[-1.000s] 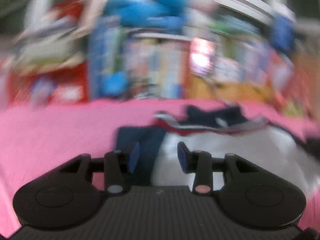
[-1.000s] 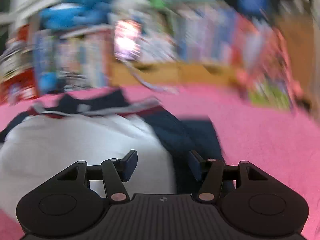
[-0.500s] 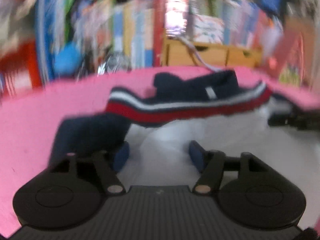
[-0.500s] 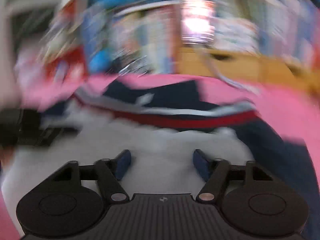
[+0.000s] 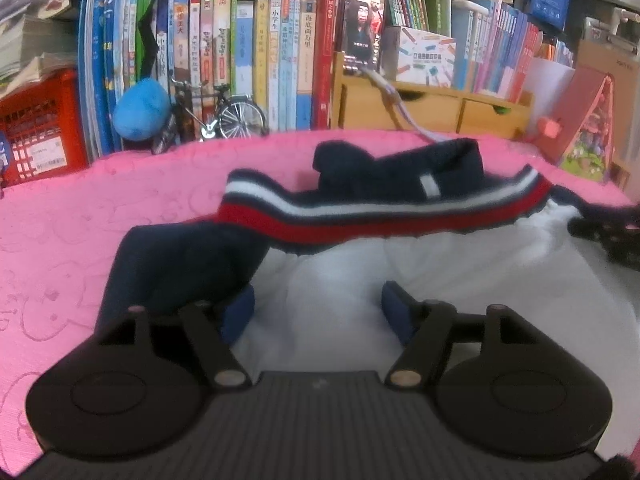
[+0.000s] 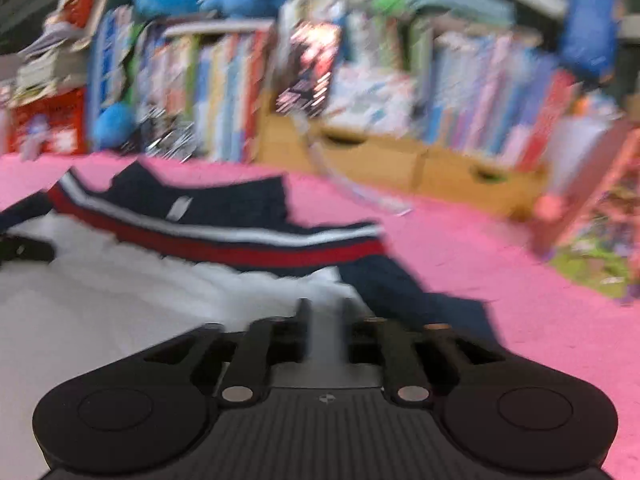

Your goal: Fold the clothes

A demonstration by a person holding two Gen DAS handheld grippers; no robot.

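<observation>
Left tool (image 5: 318, 300) opening over sweater (image 5: 440, 264); right tool (image 6: 324, 308) opening, sweater between; book (image 5: 275, 40) reads 小学生

Left claw (image 5: 316, 312) jaws opening over white sweater (image 5: 460, 272) body; navy sleeve (image 5: 176, 264) beside, pink cloth (image 5: 60, 220) beneath.

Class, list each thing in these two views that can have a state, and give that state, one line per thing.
sweater: spread out, body not yet folded.
left gripper: fingers wide apart and opening, over the white fabric, nothing pinched.
right gripper: fingers close together, opening, white fabric between them.
phone: propped upright, screen lit.
wooden drawers: shut.
</observation>
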